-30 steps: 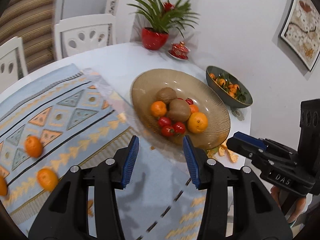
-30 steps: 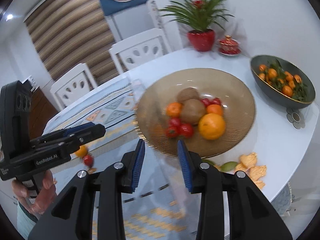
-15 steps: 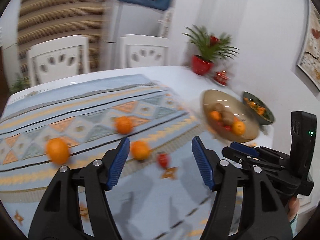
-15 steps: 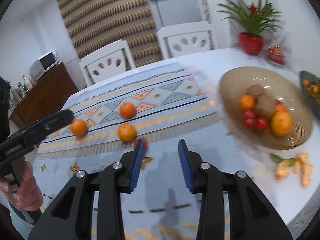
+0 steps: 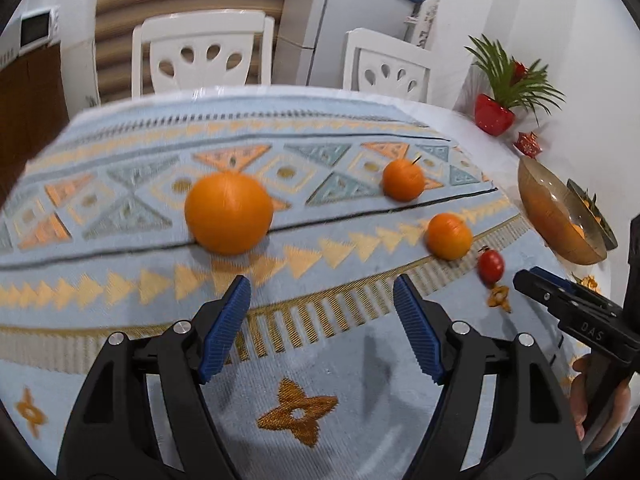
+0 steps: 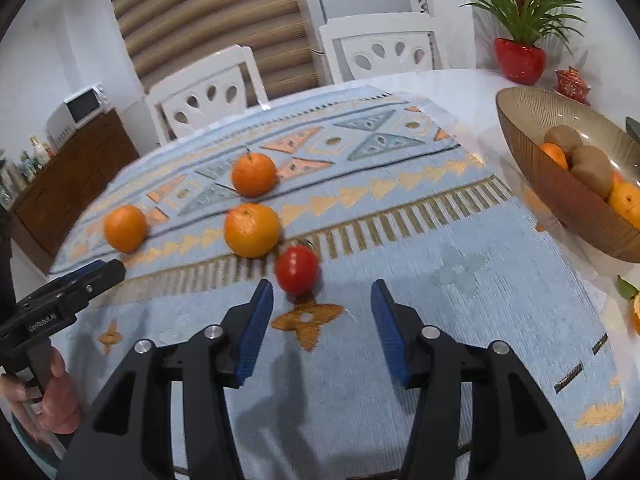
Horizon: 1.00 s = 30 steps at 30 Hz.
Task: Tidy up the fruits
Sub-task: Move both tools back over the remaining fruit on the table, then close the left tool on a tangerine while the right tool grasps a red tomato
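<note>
Hovering right hand-held gripper (image 6: 322,312) released | left hand-held gripper (image 5: 322,304) released | tomato (image 6: 297,269) long axis upright, stem up

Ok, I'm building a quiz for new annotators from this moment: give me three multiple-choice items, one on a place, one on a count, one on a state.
1. Where is the tomato?
A. in the brown bowl
B. on the blue cloth, just ahead of the right gripper
C. on a chair

2. How many oranges lie loose on the cloth?
A. one
B. three
C. five

3. How is the left gripper?
A. open, holding nothing
B. shut on an orange
C. shut on the tomato

Answers: B, it sits on the cloth before the right gripper. B, three show. A, its fingers stand apart, empty.
</note>
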Each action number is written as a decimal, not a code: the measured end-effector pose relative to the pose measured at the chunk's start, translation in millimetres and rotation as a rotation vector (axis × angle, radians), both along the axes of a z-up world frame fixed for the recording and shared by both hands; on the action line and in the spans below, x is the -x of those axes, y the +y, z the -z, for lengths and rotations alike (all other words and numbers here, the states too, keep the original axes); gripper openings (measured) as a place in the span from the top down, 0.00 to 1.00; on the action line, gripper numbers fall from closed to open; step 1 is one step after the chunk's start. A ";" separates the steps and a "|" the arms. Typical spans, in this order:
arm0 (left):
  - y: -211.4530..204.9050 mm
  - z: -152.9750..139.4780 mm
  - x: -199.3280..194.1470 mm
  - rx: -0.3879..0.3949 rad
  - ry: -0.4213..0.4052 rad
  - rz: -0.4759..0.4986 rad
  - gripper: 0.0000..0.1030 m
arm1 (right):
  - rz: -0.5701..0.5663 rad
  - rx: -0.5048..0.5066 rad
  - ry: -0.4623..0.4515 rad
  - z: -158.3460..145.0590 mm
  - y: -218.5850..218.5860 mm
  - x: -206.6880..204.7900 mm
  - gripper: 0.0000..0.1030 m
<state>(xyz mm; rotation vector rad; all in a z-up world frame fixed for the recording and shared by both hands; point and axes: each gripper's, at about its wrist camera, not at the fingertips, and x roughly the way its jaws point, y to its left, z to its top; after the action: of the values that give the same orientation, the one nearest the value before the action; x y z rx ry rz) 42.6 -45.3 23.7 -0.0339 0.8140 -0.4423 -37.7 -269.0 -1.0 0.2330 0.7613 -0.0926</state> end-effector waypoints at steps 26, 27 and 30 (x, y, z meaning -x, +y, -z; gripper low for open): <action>-46.3 -26.3 11.0 -0.213 0.080 0.142 0.33 | -0.061 0.097 0.082 -11.1 12.8 -12.5 0.44; -52.8 -33.8 10.5 -0.200 0.071 0.166 0.33 | -0.076 0.104 0.076 -13.0 14.9 -15.4 0.45; -78.0 -50.1 0.4 -0.148 0.037 0.216 0.33 | -0.091 0.121 0.068 -11.3 18.8 -24.3 0.47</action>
<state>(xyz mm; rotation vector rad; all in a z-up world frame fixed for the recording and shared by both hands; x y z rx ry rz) 42.2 -123.2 73.8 0.1856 0.8890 -0.5853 -13.3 -250.2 10.3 0.0806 0.8297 -0.0598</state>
